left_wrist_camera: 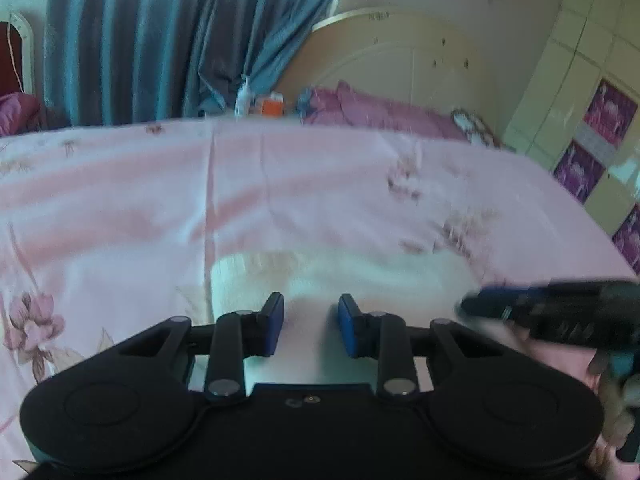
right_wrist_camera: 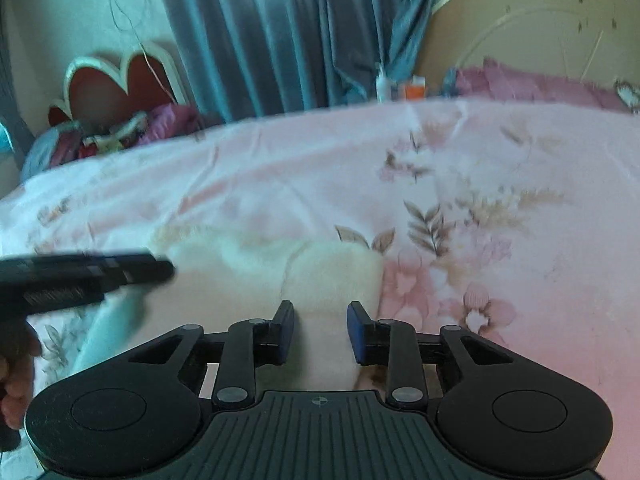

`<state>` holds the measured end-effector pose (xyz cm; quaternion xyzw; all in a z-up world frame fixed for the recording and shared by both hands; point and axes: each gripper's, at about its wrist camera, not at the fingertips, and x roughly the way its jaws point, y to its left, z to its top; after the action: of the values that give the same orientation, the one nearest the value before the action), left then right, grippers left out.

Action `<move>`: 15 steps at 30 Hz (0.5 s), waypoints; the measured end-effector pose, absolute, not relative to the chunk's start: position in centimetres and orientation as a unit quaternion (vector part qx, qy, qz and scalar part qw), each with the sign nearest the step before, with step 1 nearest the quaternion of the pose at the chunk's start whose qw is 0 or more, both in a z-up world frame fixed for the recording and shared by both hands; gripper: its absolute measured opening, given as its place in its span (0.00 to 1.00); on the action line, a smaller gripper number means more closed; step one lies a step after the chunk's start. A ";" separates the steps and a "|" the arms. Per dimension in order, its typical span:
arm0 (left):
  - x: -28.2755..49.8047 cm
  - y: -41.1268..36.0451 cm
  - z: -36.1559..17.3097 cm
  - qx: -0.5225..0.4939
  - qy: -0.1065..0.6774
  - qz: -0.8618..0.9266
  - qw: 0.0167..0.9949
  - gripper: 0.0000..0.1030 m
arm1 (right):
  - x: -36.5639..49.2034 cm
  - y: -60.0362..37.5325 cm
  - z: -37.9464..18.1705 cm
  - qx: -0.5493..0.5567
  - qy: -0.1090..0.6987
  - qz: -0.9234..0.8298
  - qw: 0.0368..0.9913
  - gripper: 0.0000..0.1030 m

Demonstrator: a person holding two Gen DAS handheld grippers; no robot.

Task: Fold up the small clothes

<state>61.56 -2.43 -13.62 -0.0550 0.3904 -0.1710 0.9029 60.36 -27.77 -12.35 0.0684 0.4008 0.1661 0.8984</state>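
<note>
A small white fuzzy garment (left_wrist_camera: 360,280) lies on the pink floral bedsheet (left_wrist_camera: 160,200), close to the near edge. My left gripper (left_wrist_camera: 310,326) is open just above its near part, nothing between the fingers. In the right wrist view the same garment (right_wrist_camera: 332,276) lies on the sheet (right_wrist_camera: 480,160). My right gripper (right_wrist_camera: 320,330) is open over the garment's right end, empty. Each gripper shows blurred in the other's view: the right one (left_wrist_camera: 560,308) at the right, the left one (right_wrist_camera: 92,276) at the left.
A cream headboard (left_wrist_camera: 400,56) and purple pillows (left_wrist_camera: 372,110) are at the far right end of the bed. Blue curtains (left_wrist_camera: 160,40) hang behind. A bottle (left_wrist_camera: 243,98) and an orange box (left_wrist_camera: 272,106) stand beyond the far edge. A wardrobe (left_wrist_camera: 592,100) stands right.
</note>
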 end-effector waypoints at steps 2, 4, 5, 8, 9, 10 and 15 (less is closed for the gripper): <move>61.6 -2.6 -13.9 -0.042 0.396 -0.171 0.901 0.31 | 61.2 -27.2 -13.7 0.058 0.433 0.160 0.885 0.29; 60.7 -2.9 -12.9 -0.032 0.390 -0.174 0.904 0.29 | 61.2 -27.6 -13.3 0.066 0.432 0.155 0.886 0.29; 60.0 -3.1 -12.5 -0.029 0.383 -0.178 0.906 0.29 | 60.9 -27.8 -12.7 0.068 0.427 0.154 0.888 0.29; 57.1 -3.5 -12.1 -0.006 0.378 -0.188 0.906 0.29 | 58.0 -27.9 -11.2 0.071 0.400 0.183 0.895 0.29; 56.2 -3.8 -12.2 0.000 0.376 -0.185 0.908 0.29 | 57.0 -27.6 -11.2 0.064 0.400 0.196 0.893 0.29; 55.4 -3.9 -12.3 -0.006 0.374 -0.182 0.909 0.29 | 56.0 -27.1 -11.4 0.049 0.401 0.202 0.892 0.29; 51.4 -3.7 -12.5 -0.025 0.375 -0.181 0.909 0.29 | 53.6 -28.1 -11.8 0.054 0.408 0.187 0.892 0.30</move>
<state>51.37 -3.74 -12.51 -0.0250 0.3754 -0.1809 0.9087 53.59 -28.14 -11.83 0.0539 0.4082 0.1867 0.8920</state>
